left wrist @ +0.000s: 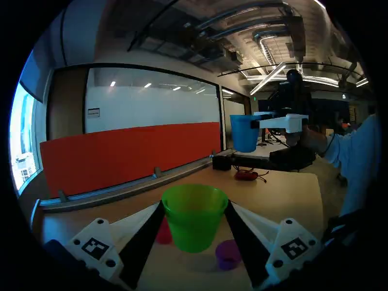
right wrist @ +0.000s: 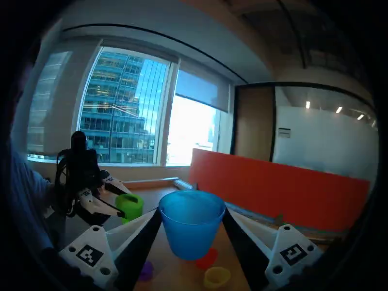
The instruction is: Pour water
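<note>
In the left gripper view, the green cup [left wrist: 194, 225] covers most of a pink cup [left wrist: 164, 233] at lower centre, and one of the fingers [left wrist: 242, 240] overlaps the purple cup [left wrist: 227, 253]. A red object [left wrist: 246, 175] on the worktop [left wrist: 286, 194] is too small to identify. In the right gripper view, the blue cup [right wrist: 191, 233] hides part of a red cup [right wrist: 207, 258], and the bottom edge cuts off the yellow cup [right wrist: 217, 278]. Whether either held cup contains water cannot be told.

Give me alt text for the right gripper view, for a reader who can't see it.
The right gripper grips an upright blue cup over a wooden table. Farther left, the left gripper holds a green cup. A red cup, a yellow cup and a purple cup sit below, with an orange partition and tall windows behind.
</note>
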A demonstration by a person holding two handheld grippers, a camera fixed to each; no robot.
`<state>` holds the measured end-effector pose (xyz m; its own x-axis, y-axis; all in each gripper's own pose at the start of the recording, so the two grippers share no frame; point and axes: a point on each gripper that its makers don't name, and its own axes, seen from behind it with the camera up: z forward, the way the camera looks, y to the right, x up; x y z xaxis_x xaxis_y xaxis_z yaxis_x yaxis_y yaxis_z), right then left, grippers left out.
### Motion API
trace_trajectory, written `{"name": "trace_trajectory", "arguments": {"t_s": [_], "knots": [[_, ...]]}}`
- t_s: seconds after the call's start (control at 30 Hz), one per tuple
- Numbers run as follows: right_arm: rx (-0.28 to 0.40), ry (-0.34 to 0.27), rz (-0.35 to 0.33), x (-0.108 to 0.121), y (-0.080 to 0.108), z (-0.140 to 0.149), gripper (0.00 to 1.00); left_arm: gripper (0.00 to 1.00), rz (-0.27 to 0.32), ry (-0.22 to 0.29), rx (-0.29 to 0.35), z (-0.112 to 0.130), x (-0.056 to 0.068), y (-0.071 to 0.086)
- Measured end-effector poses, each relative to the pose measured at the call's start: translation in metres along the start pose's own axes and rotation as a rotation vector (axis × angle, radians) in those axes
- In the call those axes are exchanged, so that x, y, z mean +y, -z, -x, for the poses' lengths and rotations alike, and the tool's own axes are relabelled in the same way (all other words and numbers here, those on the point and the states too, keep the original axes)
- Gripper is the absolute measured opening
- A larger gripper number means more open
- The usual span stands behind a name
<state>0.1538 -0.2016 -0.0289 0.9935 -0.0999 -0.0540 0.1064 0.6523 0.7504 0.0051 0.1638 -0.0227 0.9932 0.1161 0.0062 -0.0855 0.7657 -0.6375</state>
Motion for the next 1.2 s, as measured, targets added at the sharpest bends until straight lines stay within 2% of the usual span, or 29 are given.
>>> {"name": "trace_trajectory", "arguments": {"t_s": [0.27,0.5,1.2], "knots": [[-0.021,-0.022,-0.027,-0.005,0.004,0.020,0.91,0.87,-0.011,-0.008,-0.029,0.013,-0.003,0.006],[-0.034,-0.029,-0.046,-0.010,0.004,0.039,0.91,0.87,-0.013,0.004,-0.052,0.024,-0.007,0.006],[-0.146,-0.052,-0.127,-0.023,0.005,0.106,0.92,0.87,0.005,0.006,-0.183,0.074,-0.007,0.008]]}}
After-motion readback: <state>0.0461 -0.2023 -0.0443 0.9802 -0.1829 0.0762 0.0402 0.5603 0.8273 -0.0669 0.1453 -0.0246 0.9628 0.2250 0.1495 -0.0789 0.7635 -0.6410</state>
